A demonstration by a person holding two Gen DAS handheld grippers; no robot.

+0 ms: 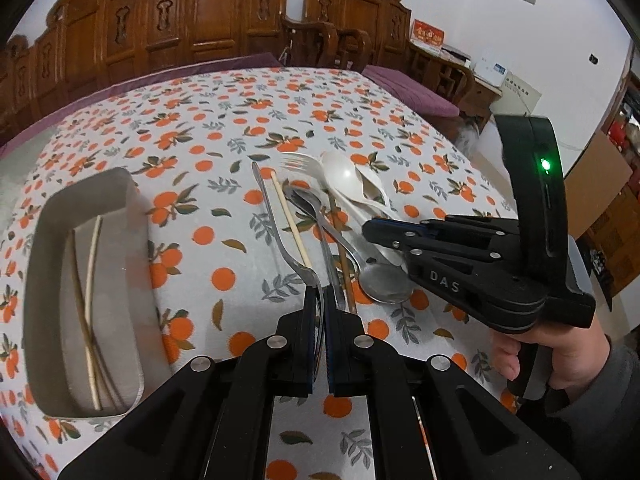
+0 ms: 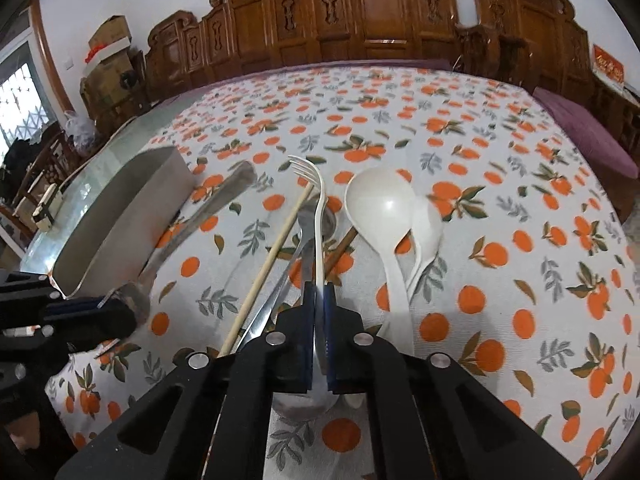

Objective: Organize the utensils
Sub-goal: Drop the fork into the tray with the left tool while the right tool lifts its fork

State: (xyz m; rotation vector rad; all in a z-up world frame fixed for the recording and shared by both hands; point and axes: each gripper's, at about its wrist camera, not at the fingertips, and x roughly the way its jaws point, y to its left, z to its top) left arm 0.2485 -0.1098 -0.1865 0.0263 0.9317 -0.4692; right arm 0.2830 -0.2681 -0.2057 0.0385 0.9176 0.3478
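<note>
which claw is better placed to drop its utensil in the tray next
Left. The left claw already grips a metal fork right beside the tray; the right claw holds the white fork farther away.

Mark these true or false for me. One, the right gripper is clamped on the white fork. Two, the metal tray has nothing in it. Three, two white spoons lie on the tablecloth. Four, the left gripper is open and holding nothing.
1. The right gripper is clamped on the white fork. True.
2. The metal tray has nothing in it. False: chopsticks lie inside it.
3. Two white spoons lie on the tablecloth. True; they overlap just to the right of the fork in the right wrist view.
4. The left gripper is open and holding nothing. False: it is shut on the end of a metal utensil.
</note>
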